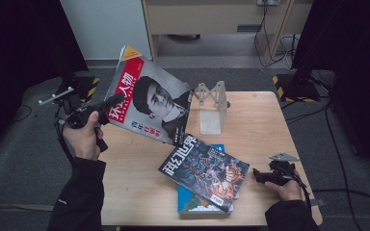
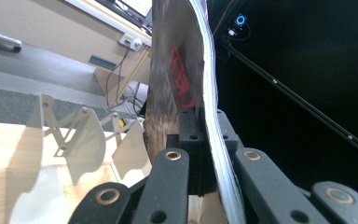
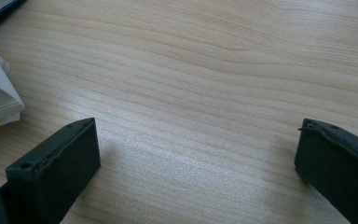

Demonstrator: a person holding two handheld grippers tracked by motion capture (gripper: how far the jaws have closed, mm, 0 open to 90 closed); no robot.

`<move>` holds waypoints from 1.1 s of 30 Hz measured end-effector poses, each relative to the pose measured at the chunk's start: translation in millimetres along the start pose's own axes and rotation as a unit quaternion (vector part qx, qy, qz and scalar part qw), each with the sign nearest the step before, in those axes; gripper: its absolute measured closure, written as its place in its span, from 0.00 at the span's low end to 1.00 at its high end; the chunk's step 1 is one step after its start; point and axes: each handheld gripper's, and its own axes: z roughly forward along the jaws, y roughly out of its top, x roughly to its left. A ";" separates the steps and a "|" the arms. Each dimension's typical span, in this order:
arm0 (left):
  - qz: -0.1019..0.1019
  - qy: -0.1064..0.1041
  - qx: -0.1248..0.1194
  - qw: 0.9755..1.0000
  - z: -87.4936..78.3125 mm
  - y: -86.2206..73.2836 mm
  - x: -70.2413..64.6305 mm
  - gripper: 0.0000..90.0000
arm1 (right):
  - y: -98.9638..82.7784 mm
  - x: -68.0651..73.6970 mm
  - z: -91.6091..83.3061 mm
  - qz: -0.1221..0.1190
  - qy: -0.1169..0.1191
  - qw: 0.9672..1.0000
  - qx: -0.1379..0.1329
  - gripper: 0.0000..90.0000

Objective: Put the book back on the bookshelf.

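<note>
Left gripper (image 1: 110, 103), at left centre of the high view, clamps the magazine (image 1: 149, 98) at its edge and holds it in the air above the table (image 1: 135, 178), upper left of centre. Thin, light and floppy, the magazine probably sags away from the pinch; a grip near the spine looks firmer. Its cover faces the camera, and its long axis tilts from lower right to upper left. Right gripper (image 1: 257, 175), at lower right, rests on the table with jaws wide and nothing between them.
</note>
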 end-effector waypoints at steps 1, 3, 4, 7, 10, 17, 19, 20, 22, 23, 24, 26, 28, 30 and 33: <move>0.000 0.000 0.000 1.000 0.0 0.0 0.0 0.96 | 0.0 0.0 0.0 0.000 0.000 1.000 0.000 0.00; 0.002 0.005 -0.005 1.000 -3.0 4.6 0.6 0.96 | 0.0 0.0 0.0 0.000 0.000 1.000 0.000 0.00; 0.003 0.007 -0.006 1.000 -4.5 7.0 0.9 0.96 | 0.0 0.0 0.0 0.000 0.000 1.000 0.000 0.00; 0.006 0.014 -0.015 1.000 -8.7 14.7 0.8 0.96 | 0.0 0.0 -0.1 0.000 0.001 1.000 0.001 0.00; 0.018 0.029 -0.021 0.999 -14.4 25.4 0.4 0.96 | 0.0 0.1 -0.2 0.001 0.001 1.000 0.001 0.00; 0.025 0.055 -0.032 0.998 -21.4 38.6 6.8 0.96 | 0.0 0.7 -0.1 0.003 -0.001 1.000 0.001 0.00; 0.024 0.060 -0.032 0.997 -21.7 40.5 8.5 0.96 | 0.0 0.6 -0.1 0.003 -0.001 1.000 0.001 0.00; 0.028 0.070 -0.032 0.997 -21.8 43.7 11.0 0.96 | 0.0 0.7 -0.1 0.003 -0.001 1.000 0.001 0.00; 0.030 0.076 -0.032 0.996 -21.4 45.1 11.9 0.96 | 0.0 0.8 -0.1 0.003 -0.001 1.000 0.001 0.00; 0.034 0.087 -0.031 0.995 -20.4 47.3 14.6 0.96 | 0.0 0.8 -0.1 0.003 -0.001 1.000 0.001 0.00; 0.036 0.092 -0.029 0.995 -19.6 48.1 16.2 0.96 | 0.0 0.8 -0.1 0.003 -0.001 1.000 0.001 0.00; 0.037 0.099 -0.027 0.994 -18.0 48.9 19.0 0.96 | 0.0 0.8 0.0 0.003 -0.002 1.000 0.000 0.00; 0.036 0.103 -0.027 0.994 -16.9 48.9 21.0 0.96 | 0.0 0.8 0.0 0.003 -0.001 1.000 0.001 0.00; 0.032 0.114 -0.025 0.993 -12.4 48.9 28.1 0.96 | 0.0 0.8 0.0 0.003 -0.002 1.000 0.000 0.00; 0.035 0.124 -0.021 0.991 -8.8 48.9 31.8 0.96 | 0.0 0.7 -0.1 0.002 0.000 1.000 0.001 0.00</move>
